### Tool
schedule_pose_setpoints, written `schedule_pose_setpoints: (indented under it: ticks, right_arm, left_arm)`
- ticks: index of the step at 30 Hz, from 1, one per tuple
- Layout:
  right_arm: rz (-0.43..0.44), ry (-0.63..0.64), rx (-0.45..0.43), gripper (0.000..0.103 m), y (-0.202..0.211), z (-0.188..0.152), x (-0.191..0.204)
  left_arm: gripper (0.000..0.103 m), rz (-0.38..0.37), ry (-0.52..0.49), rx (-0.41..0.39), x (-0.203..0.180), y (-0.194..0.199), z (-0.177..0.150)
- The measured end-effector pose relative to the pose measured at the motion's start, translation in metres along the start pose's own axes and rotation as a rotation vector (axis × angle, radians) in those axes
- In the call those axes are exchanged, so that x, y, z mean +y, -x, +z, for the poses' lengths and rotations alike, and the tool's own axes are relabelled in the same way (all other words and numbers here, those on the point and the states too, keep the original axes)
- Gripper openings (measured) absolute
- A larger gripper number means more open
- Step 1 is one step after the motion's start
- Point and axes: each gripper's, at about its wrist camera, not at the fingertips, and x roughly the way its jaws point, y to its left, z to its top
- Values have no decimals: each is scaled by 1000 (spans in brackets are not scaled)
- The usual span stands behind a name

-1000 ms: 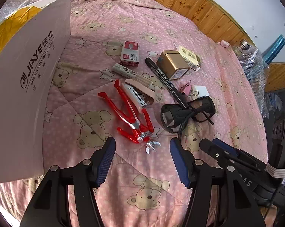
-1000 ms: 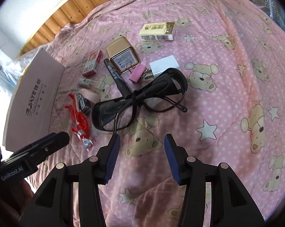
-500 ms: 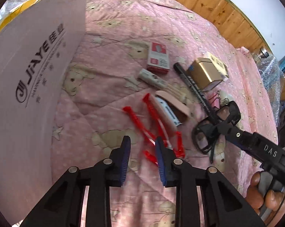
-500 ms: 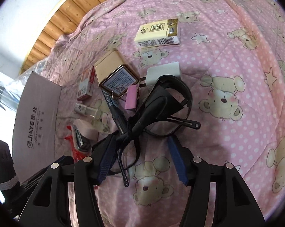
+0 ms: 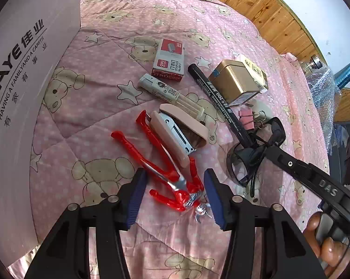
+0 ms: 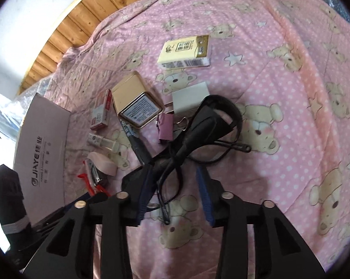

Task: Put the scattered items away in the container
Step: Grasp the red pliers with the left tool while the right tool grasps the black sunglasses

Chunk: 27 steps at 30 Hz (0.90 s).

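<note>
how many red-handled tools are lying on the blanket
2: red pliers with long handles beside the pink stapler, and smaller red cutters crossing them between the left tool. Others may be hidden.

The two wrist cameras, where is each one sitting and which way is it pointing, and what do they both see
Left wrist view: sits on the left gripper, looking down along its open fingers at the red pliers on the pink quilt; the right gripper and fingers of the hand holding it show at right.
Right wrist view: sits on the right gripper, looking down at the black glasses between its fingers; the left gripper's tip and a dark sleeve show at left.
Shared: glasses, pliers, stapler, gold tin, cardboard box.
</note>
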Motion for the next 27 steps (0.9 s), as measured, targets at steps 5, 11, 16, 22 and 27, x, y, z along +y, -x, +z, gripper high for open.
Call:
schedule_pose_setpoints:
  ticks: [5,11,16,22,27]
  right_arm:
    - [-3,17,-14,28,-16,3,7]
    - [-11,95,-12,16,13,-2,3]
    - [-15,104,11,16,27,-15,-12]
    - [-18,25,36,35,13,-23,-26]
    - [-47,58,-1,48,6,-25,-21]
  left_arm:
    - [36,53,-60,-51,-4,-1,2]
    - [24,16,-24,-57,24,24,-5]
    - [21,-33,3,-46,37,38,-17]
    - [43,-20,37,8,29,23,-15]
    - [69,12,16,0,7,9,-6]
